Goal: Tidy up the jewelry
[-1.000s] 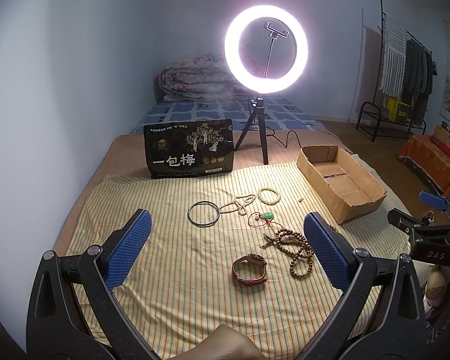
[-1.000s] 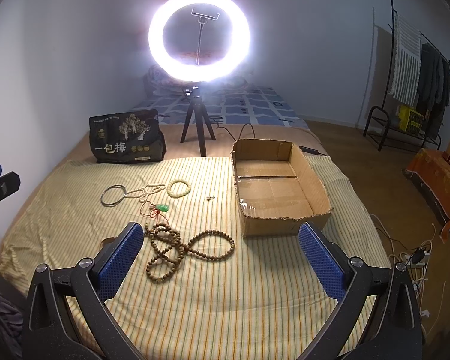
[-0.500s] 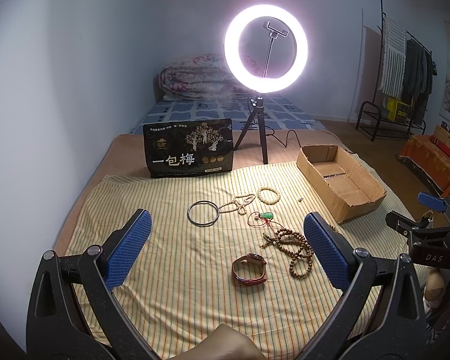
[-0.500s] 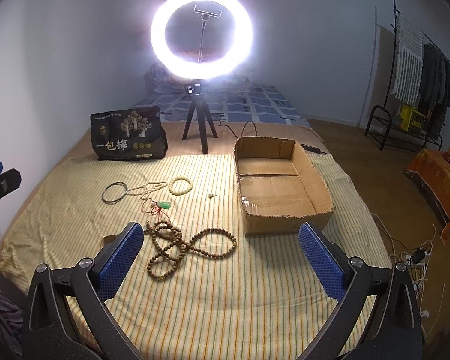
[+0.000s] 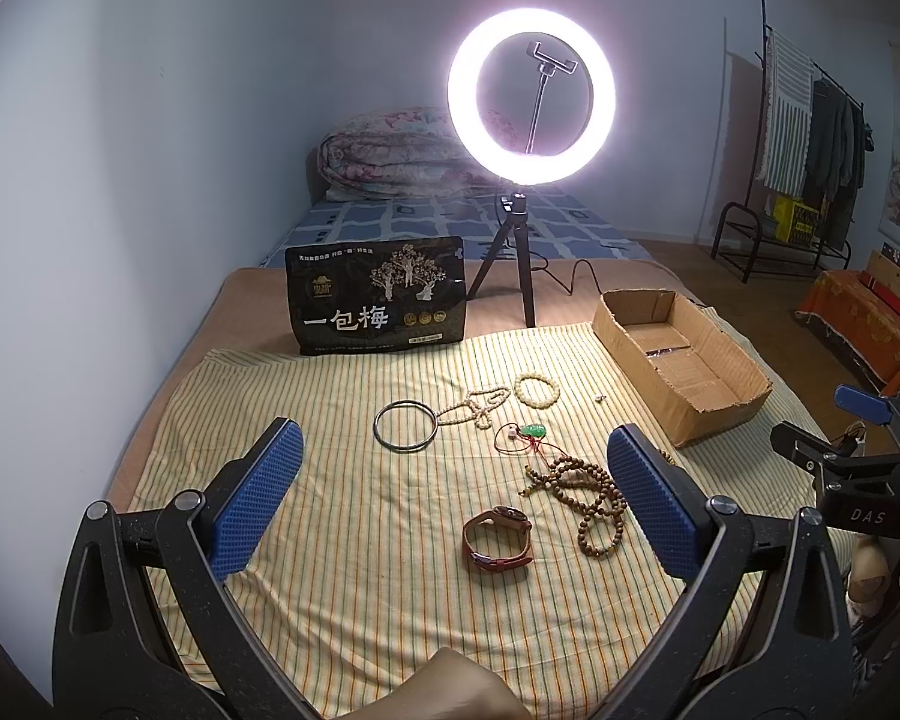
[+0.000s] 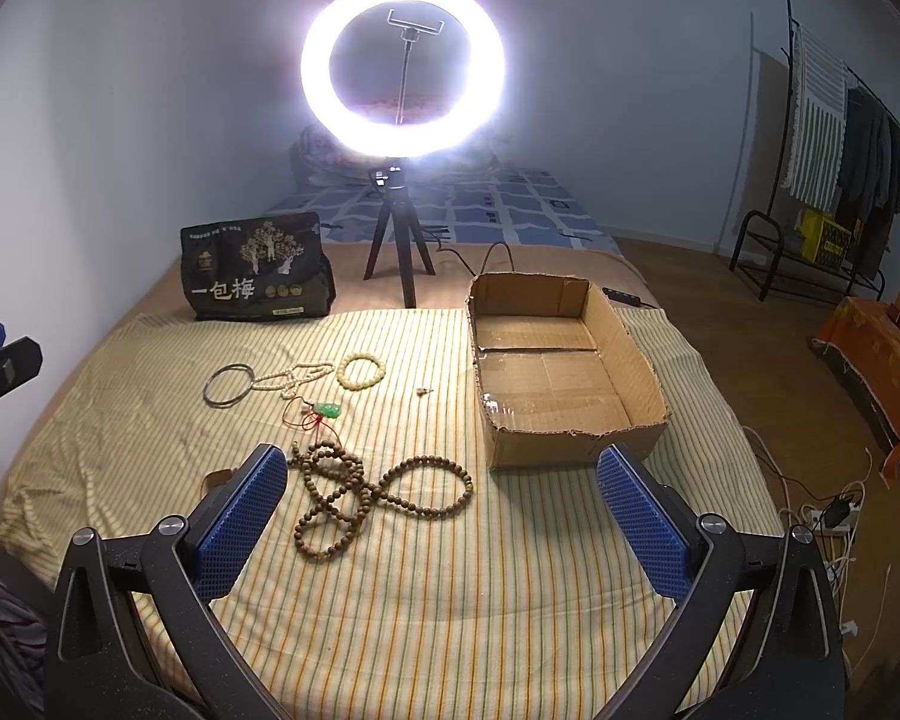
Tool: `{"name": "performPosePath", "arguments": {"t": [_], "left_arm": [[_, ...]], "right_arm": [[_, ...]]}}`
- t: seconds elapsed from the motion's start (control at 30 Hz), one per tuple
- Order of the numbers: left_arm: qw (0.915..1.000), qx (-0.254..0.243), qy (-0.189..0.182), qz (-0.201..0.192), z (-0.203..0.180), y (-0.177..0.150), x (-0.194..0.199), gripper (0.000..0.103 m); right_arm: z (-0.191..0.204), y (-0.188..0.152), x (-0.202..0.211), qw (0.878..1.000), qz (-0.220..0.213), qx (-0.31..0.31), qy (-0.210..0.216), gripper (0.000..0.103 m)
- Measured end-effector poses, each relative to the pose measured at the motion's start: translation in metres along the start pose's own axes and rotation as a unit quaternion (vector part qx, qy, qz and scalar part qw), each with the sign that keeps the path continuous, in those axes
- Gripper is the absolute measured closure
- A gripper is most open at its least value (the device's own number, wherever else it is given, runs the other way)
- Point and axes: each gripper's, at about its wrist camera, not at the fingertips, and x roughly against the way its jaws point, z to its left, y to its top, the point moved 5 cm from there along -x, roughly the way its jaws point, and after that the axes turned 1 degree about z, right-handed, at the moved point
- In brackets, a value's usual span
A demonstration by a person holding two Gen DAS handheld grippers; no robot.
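Jewelry lies on a striped yellow cloth (image 5: pixel 342 540): a red-strapped watch (image 5: pixel 498 540), a long brown bead string (image 5: pixel 582 498) (image 6: pixel 360 492), a green pendant on red cord (image 5: pixel 531 431) (image 6: pixel 328 409), a metal bangle (image 5: pixel 406 426) (image 6: pixel 229 384), a pale pearl strand (image 5: pixel 477 408), a cream bead bracelet (image 5: pixel 536 390) (image 6: pixel 361 370) and a tiny earring (image 6: pixel 423 390). An open cardboard box (image 5: pixel 684 360) (image 6: pixel 558 372) sits at the right, empty. My left gripper (image 5: pixel 450 480) is open above the watch. My right gripper (image 6: pixel 444 498) is open over the brown beads.
A lit ring light on a tripod (image 5: pixel 528 120) (image 6: pixel 402 72) and a black snack bag (image 5: pixel 378 294) (image 6: pixel 252 270) stand behind the cloth. A bed with a folded quilt (image 5: pixel 402 150) lies beyond. A clothes rack (image 6: pixel 840 138) stands at the right; cables (image 6: pixel 828 516) lie on the floor.
My right gripper has edged forward and slightly left toward the brown beads. The left gripper has stayed almost still. Nothing on the cloth has moved.
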Motion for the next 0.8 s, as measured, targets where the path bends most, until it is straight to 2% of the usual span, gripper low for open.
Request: {"name": "performPosePath", "arguments": {"t": [0.53,0.8], "left_arm": [[1.0000,0.001,-0.001,0.002,-0.002,-0.002,0.000,0.000],[0.9998,0.004,0.000,0.017,-0.005,-0.007,-0.009,0.000]], "right_arm": [[0.002,-0.001,-0.004,1.000,0.008,0.003,0.003,0.000],[0.005,0.000,-0.013,1.000,0.019,0.001,0.005,0.000]]}}
